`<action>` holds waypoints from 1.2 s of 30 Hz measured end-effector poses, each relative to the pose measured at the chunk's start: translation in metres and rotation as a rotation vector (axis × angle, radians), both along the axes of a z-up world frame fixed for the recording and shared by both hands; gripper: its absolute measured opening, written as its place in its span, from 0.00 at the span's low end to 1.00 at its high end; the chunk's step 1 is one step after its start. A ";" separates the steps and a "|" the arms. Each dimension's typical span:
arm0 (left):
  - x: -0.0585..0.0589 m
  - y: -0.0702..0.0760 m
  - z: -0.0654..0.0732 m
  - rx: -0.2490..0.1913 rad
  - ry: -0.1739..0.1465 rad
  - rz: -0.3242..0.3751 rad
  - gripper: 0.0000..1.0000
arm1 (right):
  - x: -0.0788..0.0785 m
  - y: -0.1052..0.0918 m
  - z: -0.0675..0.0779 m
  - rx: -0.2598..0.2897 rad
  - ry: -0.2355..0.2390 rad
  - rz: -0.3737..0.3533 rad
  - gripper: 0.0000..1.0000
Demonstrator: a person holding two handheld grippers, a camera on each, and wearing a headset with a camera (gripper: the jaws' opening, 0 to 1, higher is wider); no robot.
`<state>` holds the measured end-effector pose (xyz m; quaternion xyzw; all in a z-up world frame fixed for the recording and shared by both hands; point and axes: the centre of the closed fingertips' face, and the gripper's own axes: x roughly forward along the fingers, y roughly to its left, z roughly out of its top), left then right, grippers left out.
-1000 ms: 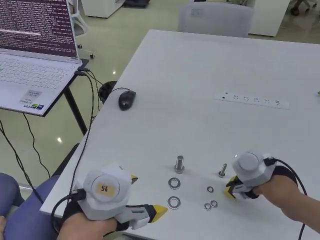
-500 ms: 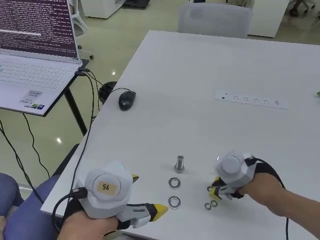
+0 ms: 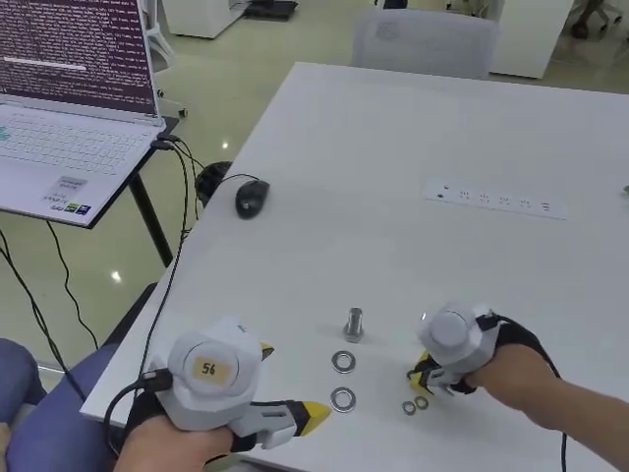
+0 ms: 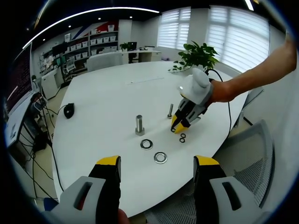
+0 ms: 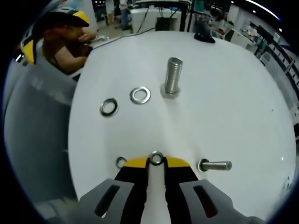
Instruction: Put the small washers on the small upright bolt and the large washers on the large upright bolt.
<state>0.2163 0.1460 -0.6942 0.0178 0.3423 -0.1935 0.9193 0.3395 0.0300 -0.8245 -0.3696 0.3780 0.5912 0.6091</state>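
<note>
Yellow tips of my right hand-held gripper point(image 5: 156, 163) stood almost together, pinching a small washer point(image 5: 151, 158) by its rim at their very ends. It was a thin hold, and I judged the washer could pivot or squirt out once I lifted. Whether it was clear of the desk point(image 5: 233, 107) I could not tell.

The small bolt point(image 5: 215, 165) stood just beside the tips, on the right of the right gripper view, so a careless swing could clip it and tip it over. The washer would also have to come down flat over the thread. Held by the edge, it might land tilted, catch on the bolt's top and drop.

A spare small washer point(image 5: 121, 162) lay close on the other side, where a brushing jaw could flick it away. Further out stood the large bolt point(image 5: 173, 74) with the large washers point(image 5: 140, 94) lying flat near it, well apart from the work.

My left hand-held gripper point(image 4: 157, 164) hung near the desk edge with its jaws wide apart, holding nothing.
</note>
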 end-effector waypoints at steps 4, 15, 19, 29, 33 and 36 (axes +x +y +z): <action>-0.001 0.001 0.000 0.000 0.001 0.004 0.62 | 0.000 -0.004 0.001 0.014 0.007 -0.035 0.14; 0.001 -0.003 0.000 -0.004 -0.001 -0.004 0.62 | 0.012 -0.026 0.015 0.071 -0.001 -0.153 0.13; 0.002 -0.004 0.001 -0.004 -0.003 -0.011 0.62 | 0.023 -0.039 0.021 0.083 -0.020 -0.194 0.13; 0.004 -0.006 0.001 -0.002 -0.005 -0.022 0.62 | 0.055 -0.053 0.052 0.121 -0.078 -0.257 0.13; 0.004 -0.007 0.000 -0.004 -0.004 -0.023 0.62 | 0.064 -0.045 0.066 0.141 -0.101 -0.248 0.13; 0.004 -0.007 0.000 -0.002 -0.004 -0.025 0.62 | 0.068 -0.034 0.074 0.145 -0.113 -0.220 0.13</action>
